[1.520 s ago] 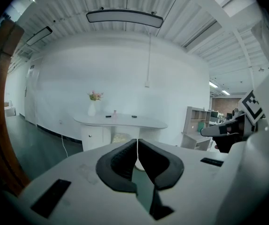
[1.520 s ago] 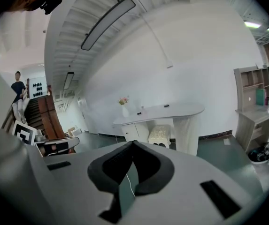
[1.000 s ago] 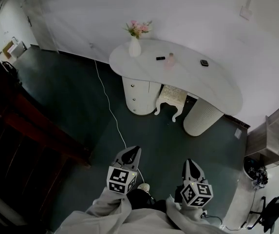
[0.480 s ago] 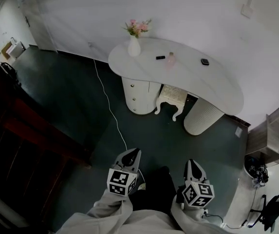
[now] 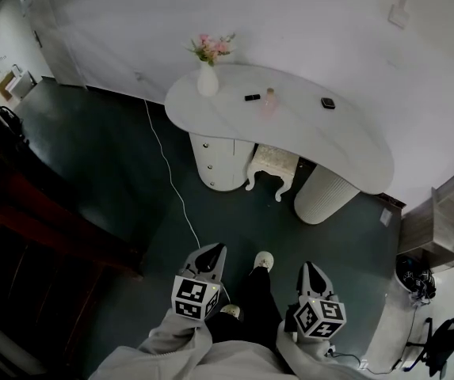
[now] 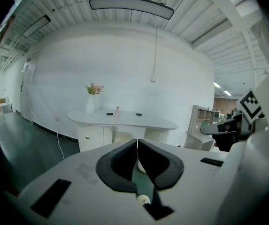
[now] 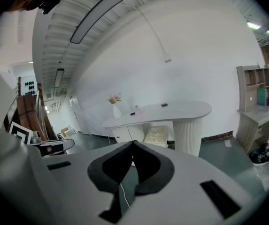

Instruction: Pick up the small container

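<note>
A white oval table (image 5: 353,145) stands across the dark floor, far ahead of me. On it are a small pale pink bottle (image 5: 269,100), a small black flat item (image 5: 252,97) and a small dark container (image 5: 327,103). The same bottle (image 6: 118,111) shows in the left gripper view, and the bottle (image 7: 135,109) again in the right gripper view. My left gripper (image 5: 211,253) and right gripper (image 5: 310,270) are held low near my body, both shut with nothing between the jaws. Their tips (image 6: 137,142) (image 7: 133,143) point toward the table.
A white vase with pink flowers (image 5: 207,76) stands at the table's left end. Under the table sits a white stool (image 5: 272,161). A white cable (image 5: 171,182) runs over the floor. A dark wooden railing (image 5: 36,212) is on the left, a shelf unit (image 5: 447,220) on the right.
The view has shifted as the person walks forward: the table sits slightly further left, and a shoe now shows between the grippers. Both grippers stay shut and held as before.
</note>
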Action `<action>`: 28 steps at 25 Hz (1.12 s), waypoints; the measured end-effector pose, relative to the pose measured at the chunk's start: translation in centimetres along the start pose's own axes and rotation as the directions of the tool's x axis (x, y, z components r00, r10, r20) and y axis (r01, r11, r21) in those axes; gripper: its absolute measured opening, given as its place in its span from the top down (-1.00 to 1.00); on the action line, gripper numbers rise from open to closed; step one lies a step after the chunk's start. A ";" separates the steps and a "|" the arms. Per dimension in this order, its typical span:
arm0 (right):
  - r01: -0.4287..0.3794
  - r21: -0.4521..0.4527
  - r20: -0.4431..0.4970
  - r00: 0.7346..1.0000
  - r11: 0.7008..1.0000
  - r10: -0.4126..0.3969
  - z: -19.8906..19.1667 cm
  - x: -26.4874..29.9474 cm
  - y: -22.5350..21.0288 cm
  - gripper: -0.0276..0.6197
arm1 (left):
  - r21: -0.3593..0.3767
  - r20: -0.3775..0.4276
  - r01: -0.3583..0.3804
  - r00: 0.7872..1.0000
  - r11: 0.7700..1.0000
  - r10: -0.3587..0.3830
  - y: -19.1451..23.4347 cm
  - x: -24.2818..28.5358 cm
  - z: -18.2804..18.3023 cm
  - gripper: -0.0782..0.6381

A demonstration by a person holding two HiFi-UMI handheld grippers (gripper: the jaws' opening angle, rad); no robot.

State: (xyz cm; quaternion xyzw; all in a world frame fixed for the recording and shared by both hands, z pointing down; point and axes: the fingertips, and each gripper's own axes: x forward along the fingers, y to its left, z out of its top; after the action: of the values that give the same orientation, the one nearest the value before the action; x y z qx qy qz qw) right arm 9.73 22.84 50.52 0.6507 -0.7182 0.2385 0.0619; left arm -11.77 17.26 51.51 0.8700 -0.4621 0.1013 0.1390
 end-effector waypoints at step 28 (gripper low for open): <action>-0.130 -0.065 -0.022 0.991 0.989 0.129 15.1 22.9 -8.4 0.76 | -0.035 0.047 -0.133 0.990 0.991 0.134 6.8 22.5 10.5 0.73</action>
State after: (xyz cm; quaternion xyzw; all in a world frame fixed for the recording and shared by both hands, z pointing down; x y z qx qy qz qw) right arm 17.82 -4.56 48.62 0.5983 -0.7658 0.2238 0.0742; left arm -4.49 -7.38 49.50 0.8370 -0.5242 0.0817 0.1343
